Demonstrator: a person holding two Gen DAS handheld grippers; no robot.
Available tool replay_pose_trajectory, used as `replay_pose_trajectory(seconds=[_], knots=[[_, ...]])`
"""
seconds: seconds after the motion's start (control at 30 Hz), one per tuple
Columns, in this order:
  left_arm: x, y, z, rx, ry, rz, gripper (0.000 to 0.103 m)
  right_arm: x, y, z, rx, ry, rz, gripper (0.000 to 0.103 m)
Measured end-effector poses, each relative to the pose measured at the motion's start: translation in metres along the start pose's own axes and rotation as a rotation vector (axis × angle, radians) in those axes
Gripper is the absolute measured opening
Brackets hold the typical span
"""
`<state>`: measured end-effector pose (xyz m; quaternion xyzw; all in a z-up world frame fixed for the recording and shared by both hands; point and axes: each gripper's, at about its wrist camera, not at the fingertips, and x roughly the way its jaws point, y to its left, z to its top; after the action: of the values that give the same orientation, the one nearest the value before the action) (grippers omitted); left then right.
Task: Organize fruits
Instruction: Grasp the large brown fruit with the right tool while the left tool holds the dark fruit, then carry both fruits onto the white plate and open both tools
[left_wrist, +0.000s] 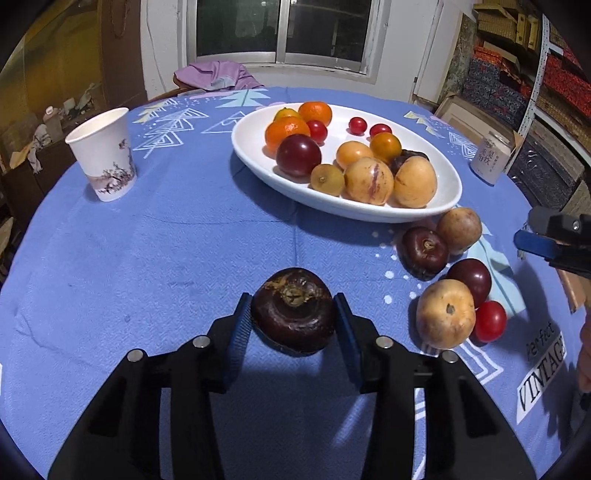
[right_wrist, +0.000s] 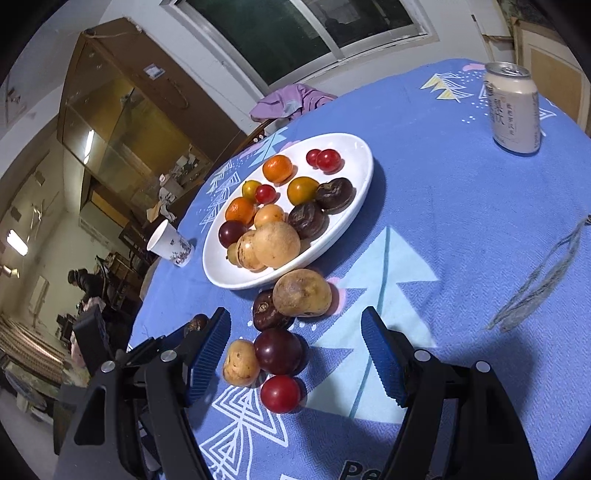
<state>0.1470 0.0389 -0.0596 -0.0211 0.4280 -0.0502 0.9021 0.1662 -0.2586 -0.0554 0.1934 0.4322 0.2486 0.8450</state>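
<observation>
My left gripper (left_wrist: 293, 314) is shut on a dark brown water chestnut (left_wrist: 293, 308), just above the blue tablecloth. A white oval plate (left_wrist: 447, 173) beyond it holds oranges, cherry tomatoes, plums and tan fruits. To its right several loose fruits lie on the cloth: a dark chestnut (left_wrist: 424, 252), tan fruits (left_wrist: 445, 313), a plum (left_wrist: 470, 280) and a red tomato (left_wrist: 489, 320). My right gripper (right_wrist: 295, 347) is open above this cluster, with the plum (right_wrist: 279, 351) and red tomato (right_wrist: 280, 393) between its fingers. The plate (right_wrist: 364, 173) lies beyond.
A paper cup (left_wrist: 105, 153) stands at the left of the table. A drink can (right_wrist: 511, 107) stands at the far right. The round table's edge curves close behind the plate. A purple cloth (left_wrist: 214, 75) hangs on a chair beyond.
</observation>
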Motion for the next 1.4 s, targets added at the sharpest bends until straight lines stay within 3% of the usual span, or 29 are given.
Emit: replay_pose_trajectory(seconds=[0.57, 0.63, 0.77, 1.1, 1.4], knots=[[0.004, -0.006, -0.002, 0.021, 0.005, 0.007, 0.044, 0.062, 0.018, 0.002, -0.03, 0.054, -0.131, 0.067], [0.004, -0.007, -0.003, 0.023, 0.006, 0.008, 0.044, 0.065, 0.018, 0.002, -0.029, 0.055, -0.138, 0.064], [0.005, -0.008, -0.003, 0.026, 0.007, 0.004, 0.048, 0.065, 0.013, 0.002, -0.015, 0.05, -0.137, 0.048], [0.005, -0.01, -0.003, 0.034, 0.01, -0.013, 0.054, 0.062, 0.011, 0.001, -0.014, 0.036, -0.124, 0.047], [0.003, -0.004, -0.002, -0.001, -0.002, -0.015, 0.044, 0.046, 0.016, -0.004, -0.028, 0.023, -0.098, 0.047]])
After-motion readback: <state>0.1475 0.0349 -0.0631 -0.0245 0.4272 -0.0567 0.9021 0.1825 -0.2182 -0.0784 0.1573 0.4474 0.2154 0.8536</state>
